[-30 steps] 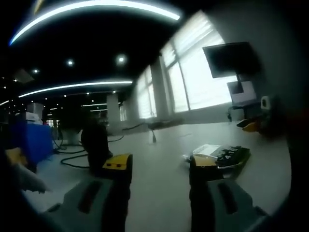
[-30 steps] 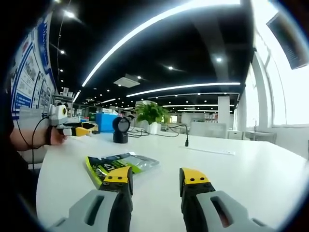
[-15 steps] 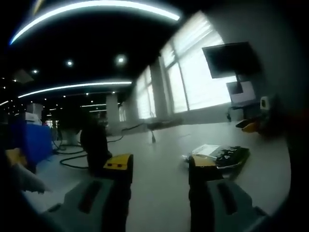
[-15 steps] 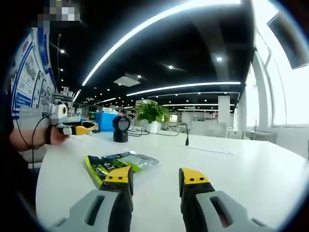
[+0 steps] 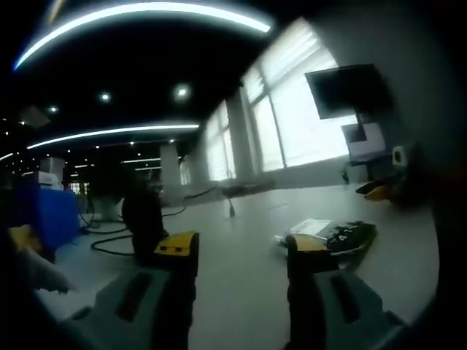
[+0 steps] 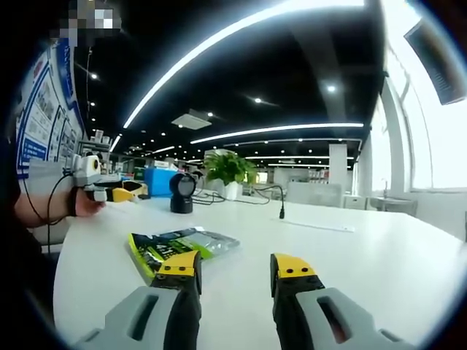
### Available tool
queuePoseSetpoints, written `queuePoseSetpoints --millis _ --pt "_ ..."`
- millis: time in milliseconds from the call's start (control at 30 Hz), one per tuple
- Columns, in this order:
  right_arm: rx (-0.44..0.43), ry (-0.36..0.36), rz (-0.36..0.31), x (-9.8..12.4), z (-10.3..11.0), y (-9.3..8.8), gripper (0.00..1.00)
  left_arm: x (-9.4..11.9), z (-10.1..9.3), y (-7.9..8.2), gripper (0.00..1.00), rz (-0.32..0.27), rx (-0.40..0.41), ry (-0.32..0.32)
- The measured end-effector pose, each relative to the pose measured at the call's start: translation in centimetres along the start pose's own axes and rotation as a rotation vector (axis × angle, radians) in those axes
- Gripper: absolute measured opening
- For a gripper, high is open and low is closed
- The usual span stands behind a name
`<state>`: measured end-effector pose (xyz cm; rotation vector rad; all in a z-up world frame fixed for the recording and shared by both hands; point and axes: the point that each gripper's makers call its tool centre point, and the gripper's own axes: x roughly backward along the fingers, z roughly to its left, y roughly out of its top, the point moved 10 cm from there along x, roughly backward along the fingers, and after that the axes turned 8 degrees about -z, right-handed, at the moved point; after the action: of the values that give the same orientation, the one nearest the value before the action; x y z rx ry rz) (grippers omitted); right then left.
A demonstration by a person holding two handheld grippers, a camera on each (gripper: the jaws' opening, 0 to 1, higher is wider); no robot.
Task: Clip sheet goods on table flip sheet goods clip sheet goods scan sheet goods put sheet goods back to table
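On the white table [image 6: 350,255], just ahead-left of the right gripper [image 6: 235,271], lies the flat green sheet pack [image 6: 182,246], long axis running away to the right. Jaws apart, empty. Left gripper [image 5: 237,251] also open, empty; pack [image 5: 332,235] just ahead-right of its right jaw. Black scanner [image 6: 181,194] stands farther back.

Sheet goods [image 6: 182,246] glossy plastic (green print); table [image 6: 379,262] smooth matt white.

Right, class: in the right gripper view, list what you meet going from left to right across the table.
Left gripper held in a hand → black scanner → potted plant → cable end standing up from the white table.
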<state>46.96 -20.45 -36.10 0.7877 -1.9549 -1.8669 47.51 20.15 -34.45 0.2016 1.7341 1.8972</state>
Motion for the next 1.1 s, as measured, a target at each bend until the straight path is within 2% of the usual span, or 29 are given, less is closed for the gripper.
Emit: queuePoseSetpoints --millis 733,800,867,1100 --pt "0.0 -0.003 -0.012 0.0 0.1 0.1 0.33 0.1 0.1 0.3 0.4 -0.028 0.026 0.009" --pt "0.053 -0.03 -0.045 0.1 0.1 0.7 0.3 0.1 0.1 0.3 0.4 -0.023 0.02 0.007" --pt "0.034 -0.036 -0.074 0.5 0.4 1.1 0.26 0.1 0.0 0.3 0.4 -0.021 0.018 0.003" --pt "0.007 -0.024 -0.059 0.3 0.4 0.8 0.31 0.0 -0.1 0.1 0.4 -0.008 0.012 -0.007"
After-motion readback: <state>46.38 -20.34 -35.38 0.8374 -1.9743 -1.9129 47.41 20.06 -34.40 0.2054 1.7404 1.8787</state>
